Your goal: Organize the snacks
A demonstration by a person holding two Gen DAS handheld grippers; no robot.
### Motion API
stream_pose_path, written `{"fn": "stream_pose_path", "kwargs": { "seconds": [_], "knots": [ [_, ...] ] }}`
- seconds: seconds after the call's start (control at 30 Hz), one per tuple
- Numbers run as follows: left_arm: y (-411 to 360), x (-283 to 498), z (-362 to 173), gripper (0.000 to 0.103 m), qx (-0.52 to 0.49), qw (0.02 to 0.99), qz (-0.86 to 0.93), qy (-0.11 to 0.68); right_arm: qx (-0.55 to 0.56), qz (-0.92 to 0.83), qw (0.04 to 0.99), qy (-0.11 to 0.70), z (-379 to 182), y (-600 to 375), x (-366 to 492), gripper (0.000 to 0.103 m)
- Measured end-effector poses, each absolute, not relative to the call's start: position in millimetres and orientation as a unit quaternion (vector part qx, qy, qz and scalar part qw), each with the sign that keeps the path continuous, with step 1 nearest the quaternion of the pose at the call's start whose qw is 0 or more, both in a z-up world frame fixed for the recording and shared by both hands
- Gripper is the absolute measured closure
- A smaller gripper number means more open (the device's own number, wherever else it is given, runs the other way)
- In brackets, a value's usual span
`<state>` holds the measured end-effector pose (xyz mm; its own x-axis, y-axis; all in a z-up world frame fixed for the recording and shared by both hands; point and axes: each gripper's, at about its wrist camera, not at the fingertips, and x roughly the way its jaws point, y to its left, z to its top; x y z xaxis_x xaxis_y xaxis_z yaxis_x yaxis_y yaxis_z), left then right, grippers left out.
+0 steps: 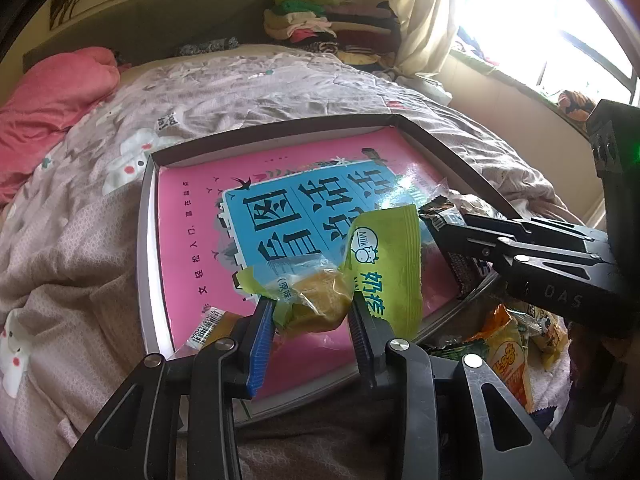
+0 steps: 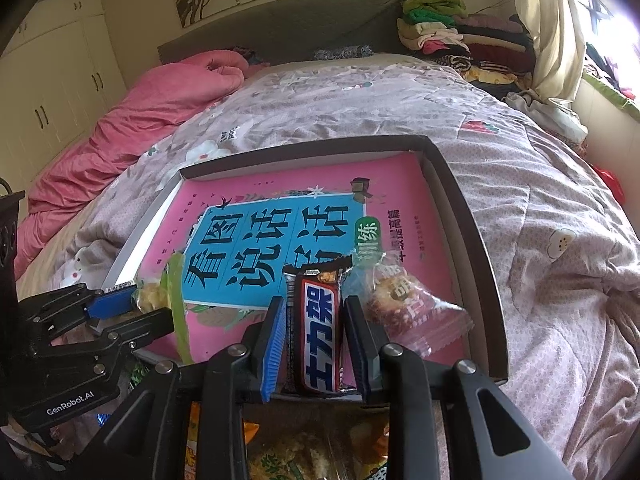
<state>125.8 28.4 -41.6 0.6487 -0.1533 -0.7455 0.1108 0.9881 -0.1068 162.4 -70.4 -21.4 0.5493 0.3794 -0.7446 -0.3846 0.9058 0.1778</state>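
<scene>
Clamped in the left gripper (image 1: 312, 312), a green milk-snack packet (image 1: 360, 276) hangs over the shallow box's (image 2: 476, 240) near edge; the right gripper (image 2: 314, 344) pinches a Snickers bar (image 2: 320, 332) there, beside a clear-wrapped pastry (image 2: 404, 304) inside.

Book (image 2: 280, 216): pink cover, blue panel, black characters. Tray (image 2: 472, 216): dark rim, white inner wall. Milk snack (image 1: 384, 264): lime-green wrapper, yellow contents. Bar (image 2: 318, 336): brown wrapper, blue-and-white lettering. Bedspread (image 2: 400, 92): pale pink, floral. Blanket (image 2: 152, 108), upper left: plain pink.
</scene>
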Motion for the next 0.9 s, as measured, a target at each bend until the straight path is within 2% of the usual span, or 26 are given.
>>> {"fn": "stream_pose_path", "kwargs": {
  "seconds": [0.17, 0.5, 0.9],
  "knots": [
    [30.4, 125.5, -41.5, 0.062, -0.036, 0.907, -0.076, 0.414, 0.0, 0.218, 0.882, 0.417, -16.8, -72.7, 159.8, 0.074],
    [32.2, 124.7, -40.4, 0.06, -0.047, 0.905, -0.08, 0.415, 0.013, 0.217, 0.887, 0.408, -6.4, -82.2, 157.0, 0.073],
    [37.1, 123.1, -35.0, 0.052, -0.06, 0.904, -0.083, 0.415, 0.027, 0.216, 0.89, 0.4, 3.1, -91.8, 154.4, 0.067]
  ]
}}
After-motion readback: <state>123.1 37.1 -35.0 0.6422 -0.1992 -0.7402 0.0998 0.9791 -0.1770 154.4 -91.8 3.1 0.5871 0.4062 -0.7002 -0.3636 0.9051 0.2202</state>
